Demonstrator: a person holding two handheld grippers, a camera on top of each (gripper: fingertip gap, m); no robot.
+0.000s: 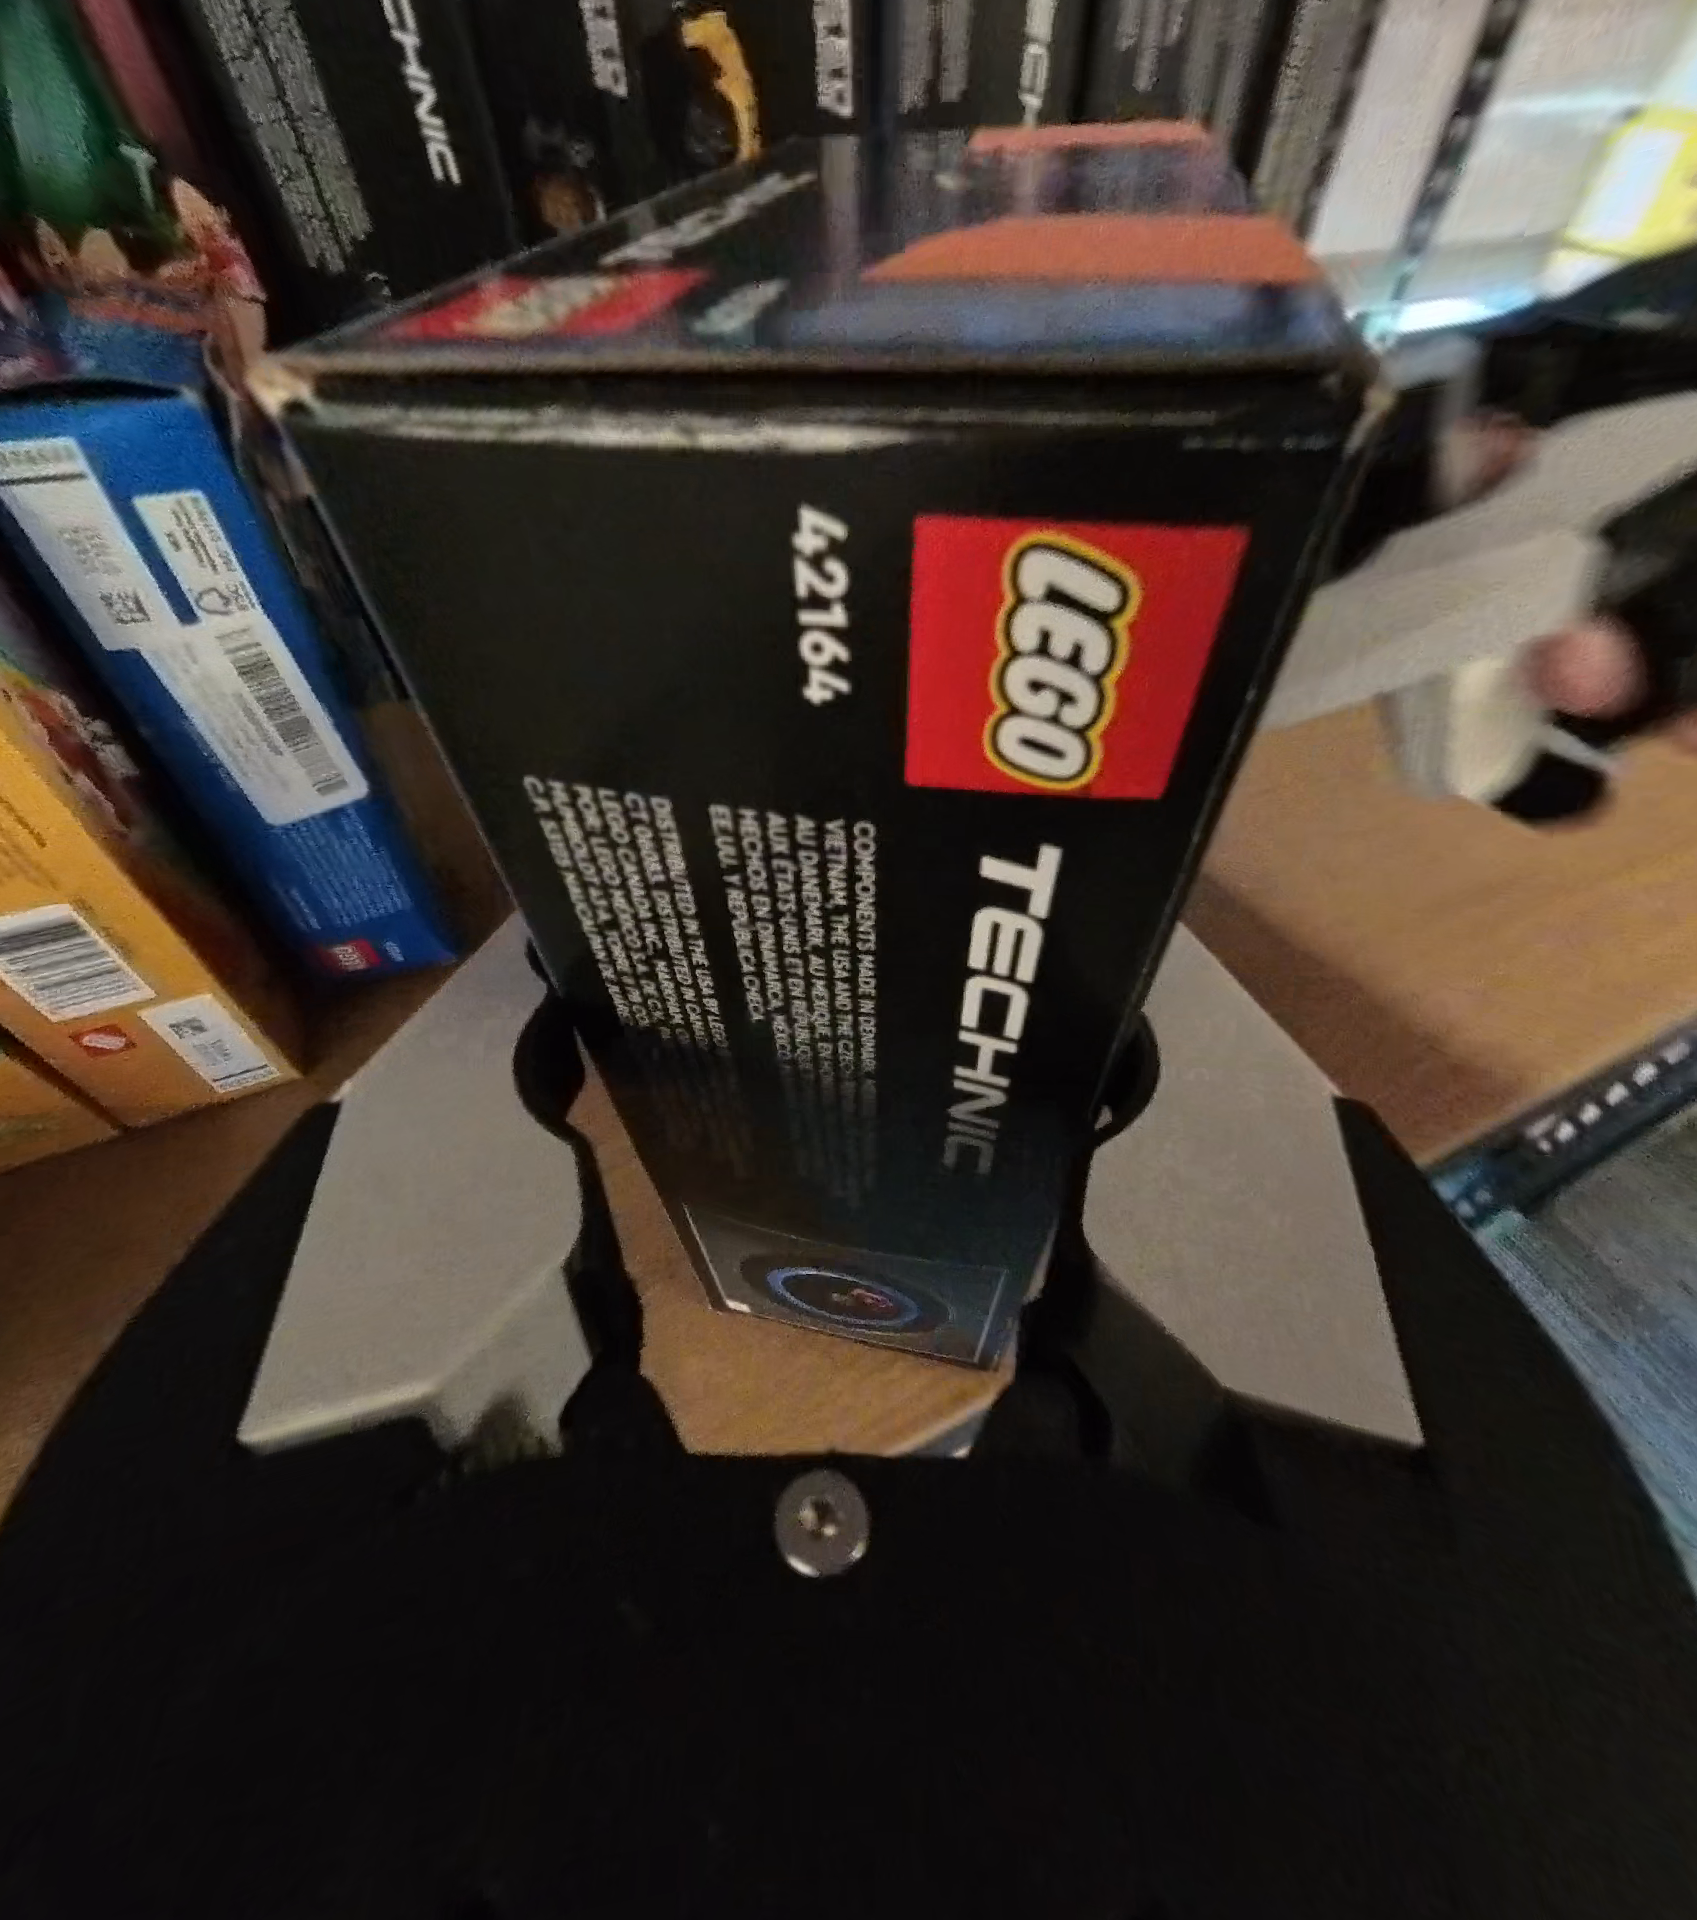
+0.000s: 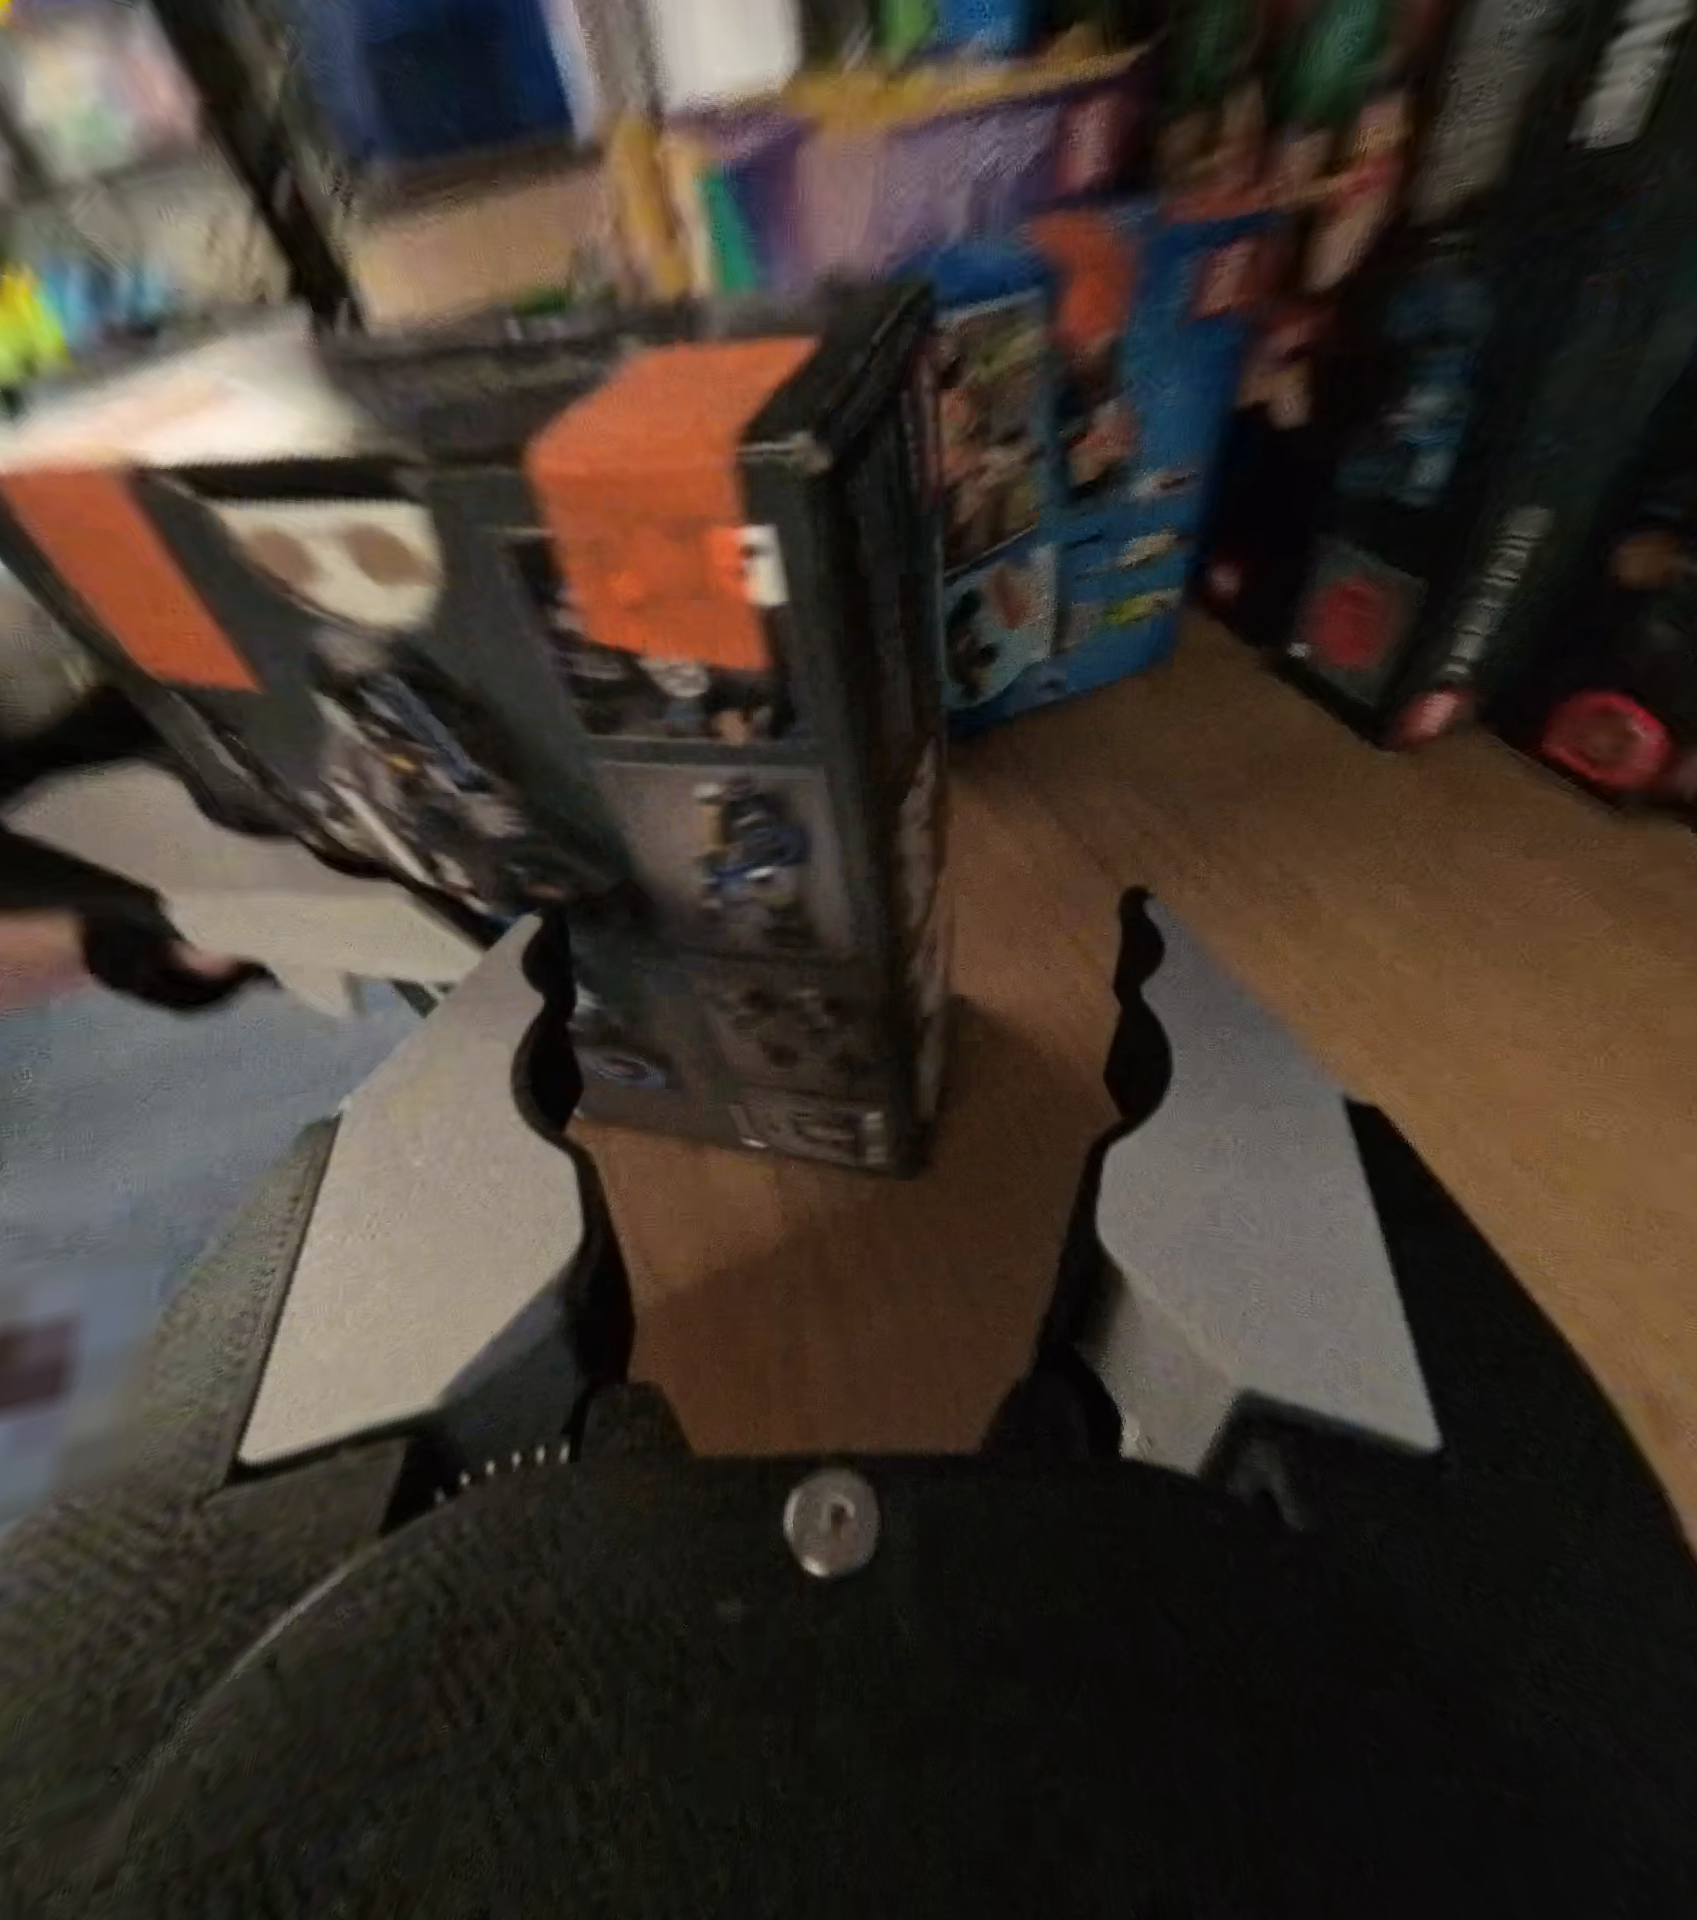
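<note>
Your left gripper (image 1: 839,1049) is clamped on a tall black box (image 1: 802,748). One finger presses each side of the box, down near its bottom end. The box stands up on the wooden shelf (image 1: 1446,935). Its narrow end, with a red square on it, faces your left camera. It stands just beside a blue box (image 1: 200,675), and a yellow box (image 1: 23,883) lies past that one on your left. A row of dark boxes (image 1: 387,135) stands behind.

Your right gripper (image 2: 839,1023) holds nothing. Its fingers are spread apart. From this side the black box (image 2: 771,779) sits just in front of the gap, near the left finger. I cannot tell if it touches that finger, because this picture is blurry. Blue boxes (image 2: 1104,468) and dark boxes stand at the back of the wooden shelf (image 2: 1343,987).

The box looks like thin card. I think it is stiff at the edges and corners but soft in the middle of its big faces. One top corner already looks a bit crushed. The sides look smooth and shiny, so they may slip. It is tall and narrow, so it can tip over easily. Hold it on the two narrow sides, and squeeze gently.
</note>
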